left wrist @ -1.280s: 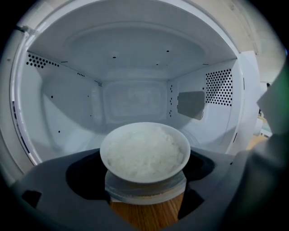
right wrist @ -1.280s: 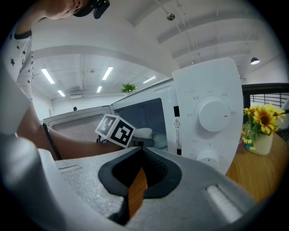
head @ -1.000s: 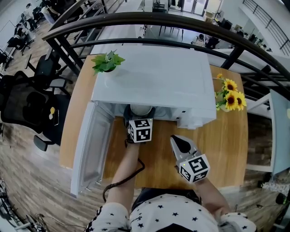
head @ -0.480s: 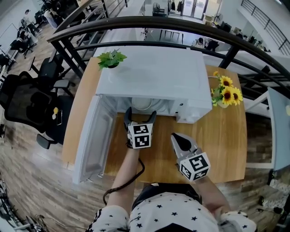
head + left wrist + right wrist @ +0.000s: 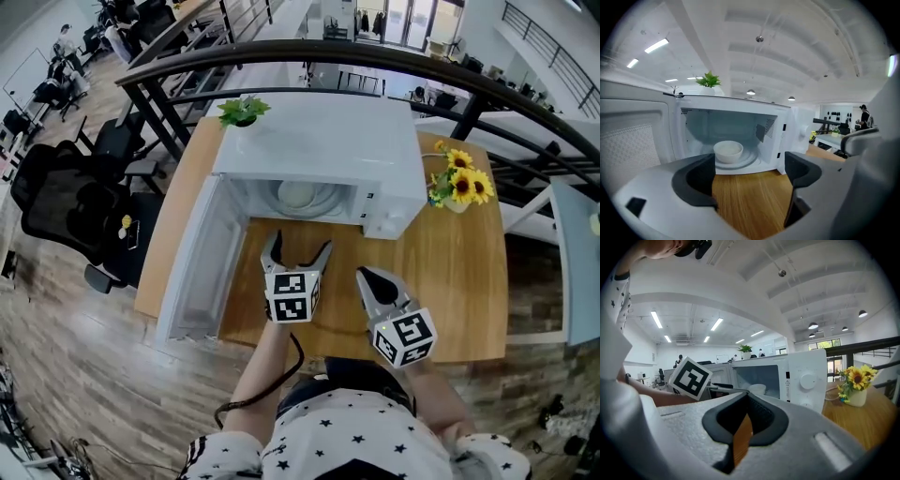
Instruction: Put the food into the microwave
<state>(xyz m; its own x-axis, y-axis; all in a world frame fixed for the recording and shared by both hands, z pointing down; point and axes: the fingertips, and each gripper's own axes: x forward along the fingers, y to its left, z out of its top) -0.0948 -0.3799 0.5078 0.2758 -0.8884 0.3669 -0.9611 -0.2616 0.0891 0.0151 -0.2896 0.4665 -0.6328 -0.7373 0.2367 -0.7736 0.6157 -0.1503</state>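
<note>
Fingers (image 5: 693,183) of my left gripper (image 5: 298,246) spread wide, empty; my right gripper (image 5: 365,275) closed, empty. Bowl (image 5: 728,151) sits inside the open microwave (image 5: 319,150).

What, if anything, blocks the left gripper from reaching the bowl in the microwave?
Nothing, it seems, so probably yes: the door hangs wide open, the left gripper is open and empty, and only table lies between it and the bowl.

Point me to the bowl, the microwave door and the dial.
white bowl (image 5: 728,151), left gripper view, front wall.
microwave door (image 5: 192,277), head view, inner panel of the open door.
microwave dial (image 5: 807,380), right gripper view, knob face.
</note>
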